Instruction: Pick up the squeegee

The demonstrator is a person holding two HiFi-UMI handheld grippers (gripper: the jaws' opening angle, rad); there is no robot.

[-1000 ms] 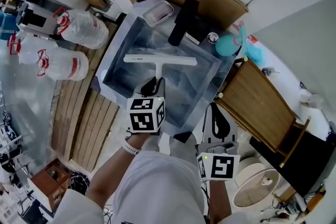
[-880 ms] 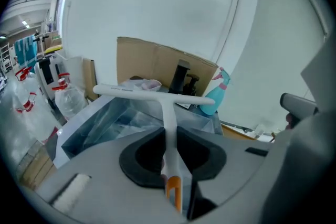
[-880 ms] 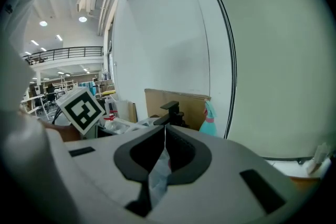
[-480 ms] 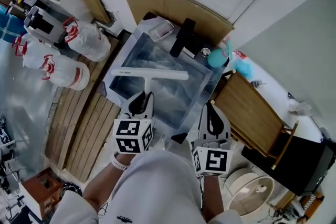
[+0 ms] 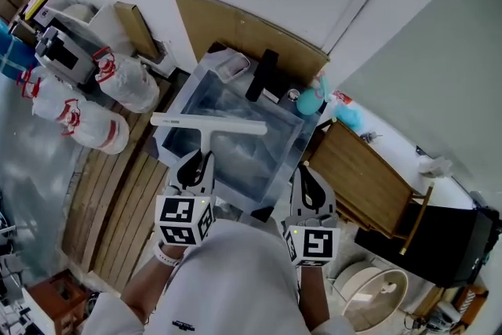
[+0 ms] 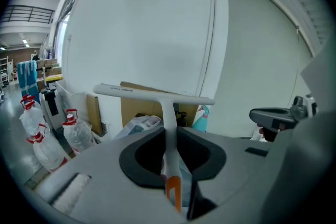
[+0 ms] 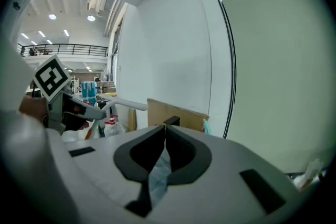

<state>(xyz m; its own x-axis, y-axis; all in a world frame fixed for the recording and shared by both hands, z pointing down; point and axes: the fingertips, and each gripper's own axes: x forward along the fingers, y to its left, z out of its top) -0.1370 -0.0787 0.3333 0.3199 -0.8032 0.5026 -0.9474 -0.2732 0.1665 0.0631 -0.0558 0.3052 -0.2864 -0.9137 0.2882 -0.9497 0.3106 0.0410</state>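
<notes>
The white T-shaped squeegee (image 5: 208, 124) hangs in the air over the steel basin (image 5: 276, 161), blade level and away from me. My left gripper (image 5: 198, 162) is shut on its handle. In the left gripper view the handle (image 6: 169, 136), with an orange strip low down, runs up between the dark pads to the blade (image 6: 152, 94). My right gripper (image 5: 308, 186) hovers to the right of the basin's near corner, shut and holding nothing. In the right gripper view its tips (image 7: 164, 127) meet, and the squeegee (image 7: 126, 104) shows at the left.
Clear plastic jugs with red caps (image 5: 129, 82) lie left of the basin on wooden slats (image 5: 118, 176). A cardboard sheet (image 5: 243, 31) leans on the white wall behind. A black block (image 5: 263, 74) and a teal bottle (image 5: 310, 100) stand at the basin's far rim. A wooden table (image 5: 369, 180) is at right.
The left gripper has risen with the squeegee in its grip, carrying it higher above the basin. The right gripper has risen a little too and stays shut.
</notes>
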